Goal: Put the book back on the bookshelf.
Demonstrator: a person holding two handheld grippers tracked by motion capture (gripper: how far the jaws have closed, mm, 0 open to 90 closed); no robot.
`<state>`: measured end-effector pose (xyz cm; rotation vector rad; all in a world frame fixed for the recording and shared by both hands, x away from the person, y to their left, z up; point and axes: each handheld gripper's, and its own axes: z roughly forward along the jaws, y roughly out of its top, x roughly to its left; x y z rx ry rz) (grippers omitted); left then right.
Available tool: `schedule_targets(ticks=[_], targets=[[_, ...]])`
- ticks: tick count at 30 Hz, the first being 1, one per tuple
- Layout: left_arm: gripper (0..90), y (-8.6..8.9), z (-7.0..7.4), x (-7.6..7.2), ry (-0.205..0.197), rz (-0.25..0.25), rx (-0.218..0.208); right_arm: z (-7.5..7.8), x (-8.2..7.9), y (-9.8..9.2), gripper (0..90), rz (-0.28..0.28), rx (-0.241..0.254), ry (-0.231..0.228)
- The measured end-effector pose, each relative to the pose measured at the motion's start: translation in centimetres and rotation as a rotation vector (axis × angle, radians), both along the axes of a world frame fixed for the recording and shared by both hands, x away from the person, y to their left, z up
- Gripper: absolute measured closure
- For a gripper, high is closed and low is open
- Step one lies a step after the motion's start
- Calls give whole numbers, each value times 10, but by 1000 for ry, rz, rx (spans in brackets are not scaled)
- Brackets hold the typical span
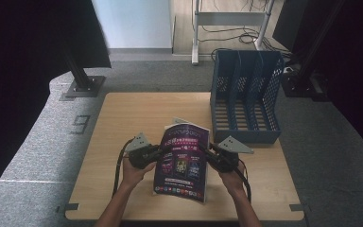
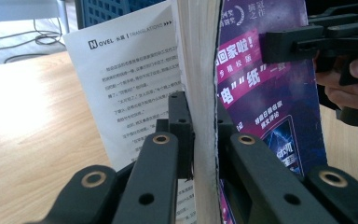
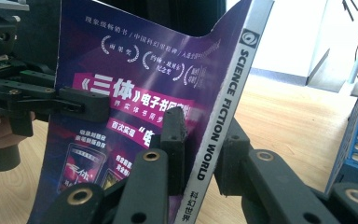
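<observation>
Magazine (image 1: 183,161) stands raised over the table (image 1: 123,123), near its front edge. We find our left gripper (image 1: 163,150) clamped on the page edge and our right gripper (image 1: 207,150) clamped on the spine. Pickup looks complete; we judge filing into the empty blue rack (image 1: 246,94) remains.

Two black grippers: left gripper (image 1: 164,150), right gripper (image 1: 203,150). Matte black jaws with brass-ringed screw holes and plain bolt holes. Grey three-cornered plate (image 1: 139,141) atop each, black cable (image 1: 118,171) trailing back. Bare forearms (image 1: 115,209), no sleeves.
</observation>
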<state>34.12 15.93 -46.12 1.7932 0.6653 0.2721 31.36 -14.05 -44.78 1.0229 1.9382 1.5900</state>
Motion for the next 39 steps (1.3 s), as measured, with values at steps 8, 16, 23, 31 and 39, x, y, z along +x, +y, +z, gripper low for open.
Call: schedule_targets(ticks=[8,16,23,31,39], targets=[[851,-1,3,-1,-16,8,5,2,-1,1,758,0,-4,-12],[852,-4,15,3,-53,31,3,11,0,3,767,-1,-16,-56],[851,-6,24,5,-82,43,-2,19,1,2,777,-2,-20,-97],[848,-5,21,-1,-90,27,5,16,-4,-1,785,10,-20,-107],[847,1,19,-7,-89,7,-15,15,-12,-4,792,45,4,-110]])
